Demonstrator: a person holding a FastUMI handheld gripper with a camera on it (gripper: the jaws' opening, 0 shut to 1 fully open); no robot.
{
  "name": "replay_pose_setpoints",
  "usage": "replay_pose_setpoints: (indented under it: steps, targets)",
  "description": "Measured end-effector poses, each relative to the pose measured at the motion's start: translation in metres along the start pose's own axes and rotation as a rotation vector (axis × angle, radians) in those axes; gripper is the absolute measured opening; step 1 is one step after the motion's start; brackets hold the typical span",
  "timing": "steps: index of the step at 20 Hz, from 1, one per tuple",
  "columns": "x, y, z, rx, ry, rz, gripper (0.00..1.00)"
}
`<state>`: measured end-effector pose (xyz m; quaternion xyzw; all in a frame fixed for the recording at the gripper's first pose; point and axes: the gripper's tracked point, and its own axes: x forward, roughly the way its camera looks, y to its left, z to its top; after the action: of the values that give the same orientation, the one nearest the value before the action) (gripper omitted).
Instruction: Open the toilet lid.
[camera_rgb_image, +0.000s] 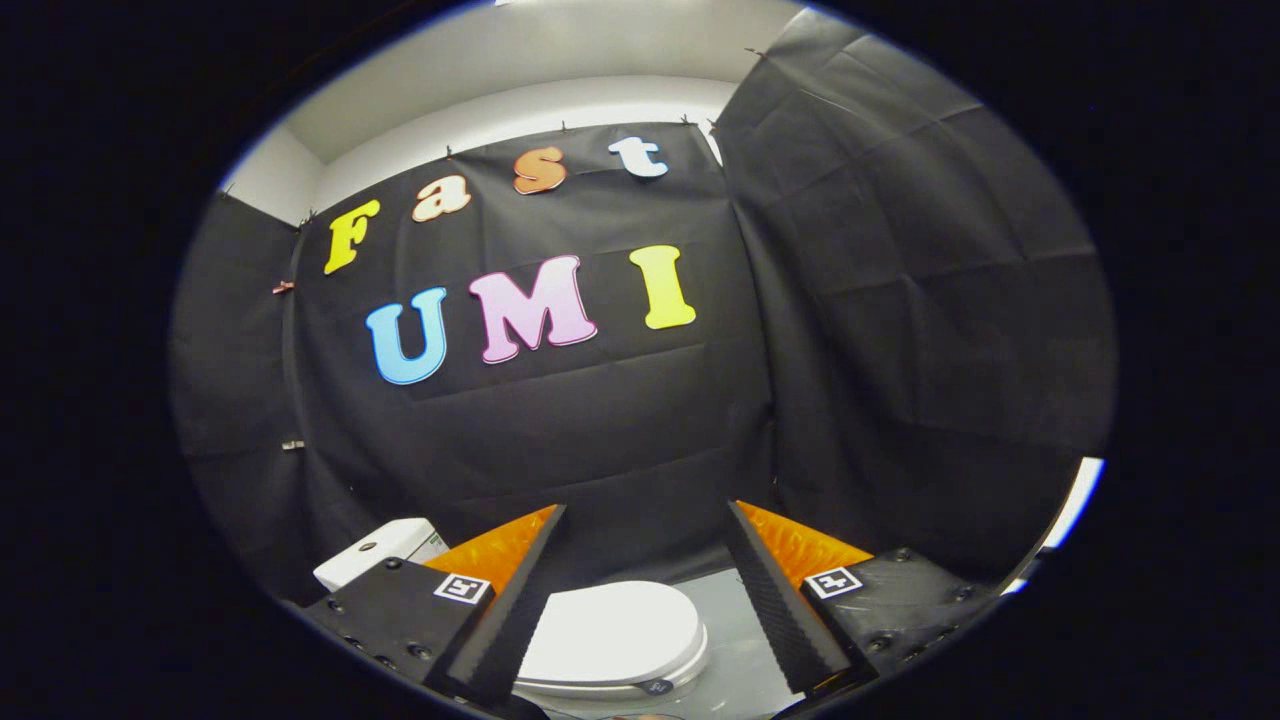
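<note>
A white toilet stands low down, below the gripper, with its lid (615, 630) lying flat and closed over the seat. Its white cistern (375, 552) sits behind it, partly hidden by one finger. My gripper (645, 515) is open, its two fingers spread wide and held well above the lid. The lid shows in the gap between the fingers, closer to the one beside the cistern (505, 625). Nothing is held between them.
Black cloth walls close in the booth behind the toilet and on both sides. A pale grey floor (735, 650) shows beside the toilet bowl. A white wall and ceiling run above the cloth.
</note>
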<state>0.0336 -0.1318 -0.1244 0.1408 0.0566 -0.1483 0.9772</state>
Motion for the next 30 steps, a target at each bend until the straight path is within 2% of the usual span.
replay_pose_setpoints:
  steps: [8,13,17,23,30]
  targets:
    - [0.042,-0.05,-0.104,0.201,0.173,-0.065,0.98]
    - [0.07,-0.066,-0.185,0.243,0.315,-0.101,0.99]
    - [0.084,-0.067,-0.237,0.303,0.409,-0.094,0.98]
    - [0.086,-0.074,-0.325,0.436,0.511,-0.122,0.98]
    - [0.072,-0.083,-0.393,0.617,0.59,-0.158,0.97]
